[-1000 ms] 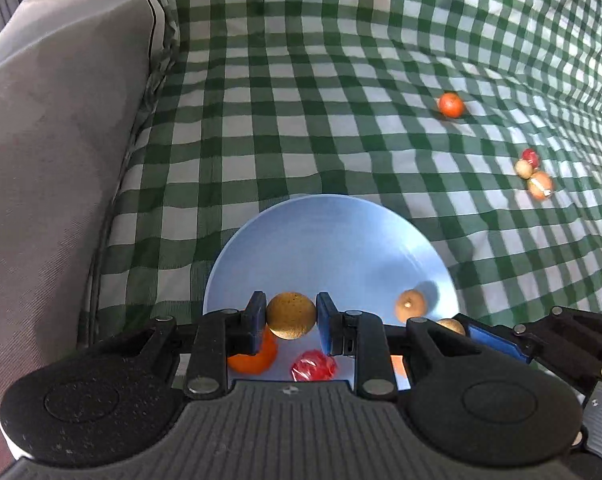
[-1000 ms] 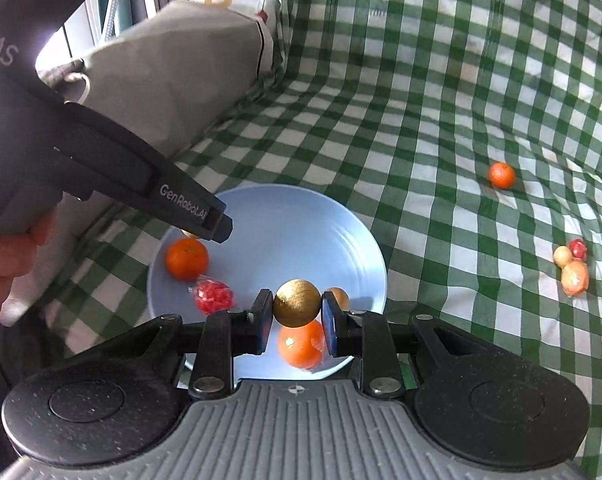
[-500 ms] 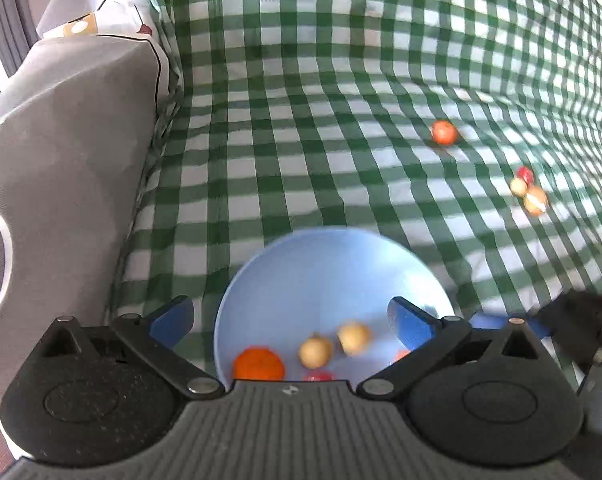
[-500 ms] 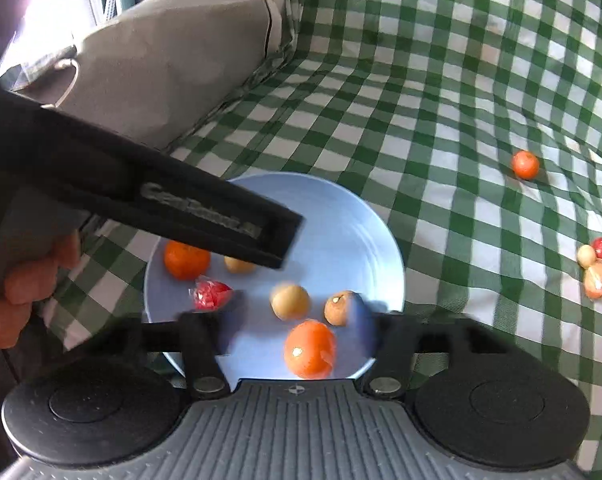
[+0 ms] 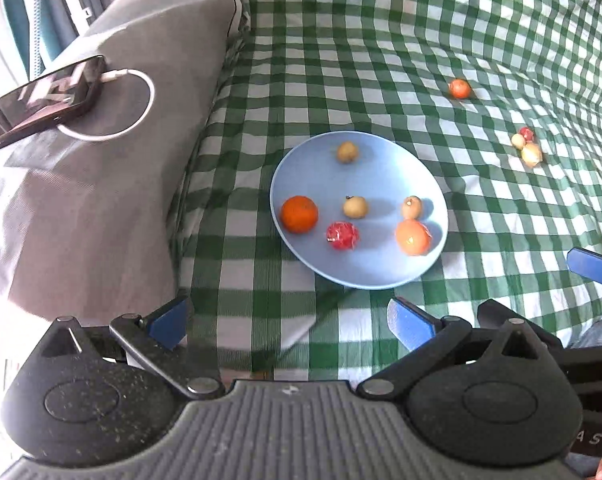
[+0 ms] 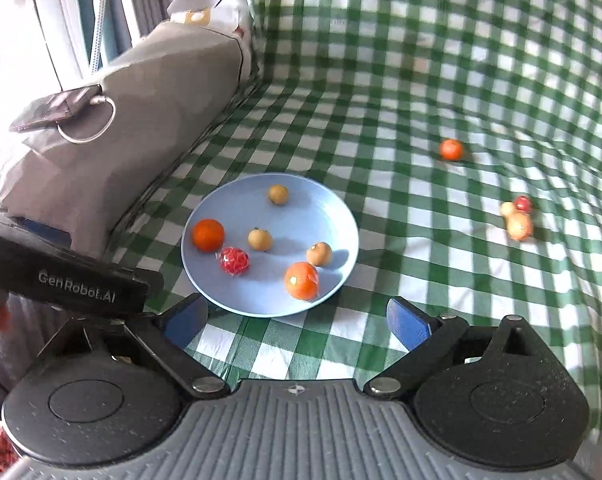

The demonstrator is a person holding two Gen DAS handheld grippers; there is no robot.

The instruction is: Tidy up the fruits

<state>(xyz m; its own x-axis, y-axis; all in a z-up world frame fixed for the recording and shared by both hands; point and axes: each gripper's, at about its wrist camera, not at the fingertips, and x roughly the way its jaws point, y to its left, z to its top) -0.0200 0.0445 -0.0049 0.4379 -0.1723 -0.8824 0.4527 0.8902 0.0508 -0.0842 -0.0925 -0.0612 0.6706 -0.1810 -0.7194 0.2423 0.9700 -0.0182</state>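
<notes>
On the green checked cloth [image 5: 341,60], mid-frame, a blue plate [image 5: 381,268] holds six small fruits; both hand-held grippers, left [image 5: 289,322] and right [image 6: 297,318], gape wide, empty.

Left wrist view: looks forward and down along the spread blue fingers of the left gripper [image 5: 289,320], from just short of the near rim of the blue plate [image 5: 297,248], with the grey cushion [image 5: 113,184] filling its left side. Right wrist view: same heading and a similar standoff, set slightly to the right, so the left gripper's black body [image 6: 65,284] crosses its lower left corner. Both views share the plate [image 6: 229,296], the green checked cloth [image 5: 341,60], the cushion, the phone [image 5: 41,100] on it, and the loose fruits [image 5: 527,146] far right.
</notes>
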